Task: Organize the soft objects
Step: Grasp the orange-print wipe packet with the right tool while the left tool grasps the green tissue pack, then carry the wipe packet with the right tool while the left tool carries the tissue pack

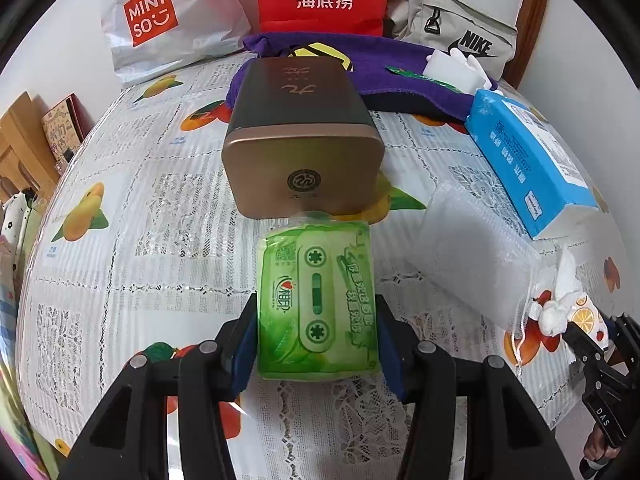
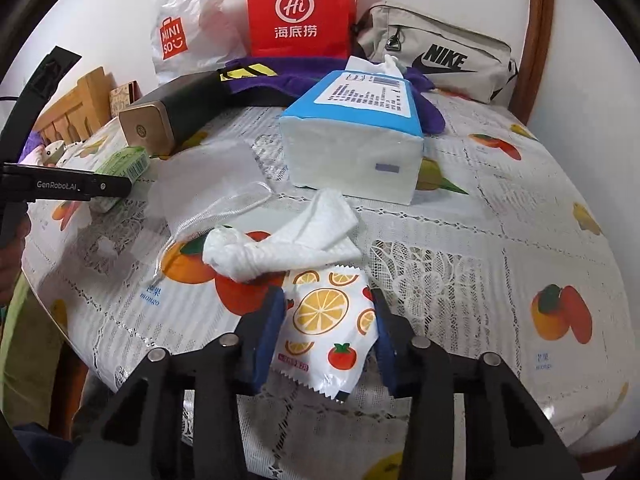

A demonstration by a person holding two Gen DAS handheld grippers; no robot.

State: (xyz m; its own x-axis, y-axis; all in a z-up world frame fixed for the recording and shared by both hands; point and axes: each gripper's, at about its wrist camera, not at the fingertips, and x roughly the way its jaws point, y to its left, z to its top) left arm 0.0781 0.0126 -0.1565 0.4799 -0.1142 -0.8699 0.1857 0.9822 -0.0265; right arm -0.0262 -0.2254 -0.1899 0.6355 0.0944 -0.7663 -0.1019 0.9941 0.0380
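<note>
My left gripper (image 1: 318, 322) is shut on a green tissue pack (image 1: 318, 300) with a cassette print, its far end touching a bronze tin box (image 1: 300, 136). My right gripper (image 2: 330, 312) is shut on a white wipe packet with orange slices (image 2: 326, 326). A crumpled white tissue (image 2: 280, 240) lies just beyond that packet. A blue tissue pack (image 2: 356, 136) stands further back; it also shows in the left wrist view (image 1: 528, 160). A clear plastic bag (image 2: 212, 184) lies to the left of the tissue. The green pack also shows in the right wrist view (image 2: 124, 164).
A purple towel (image 1: 400, 76) lies at the back of the table (image 2: 500, 208). Behind it stand a red Hi bag (image 2: 298, 12), a white Miniso bag (image 2: 188, 28) and a grey Nike pouch (image 2: 436, 60). A wooden chair (image 2: 72, 108) stands at the left.
</note>
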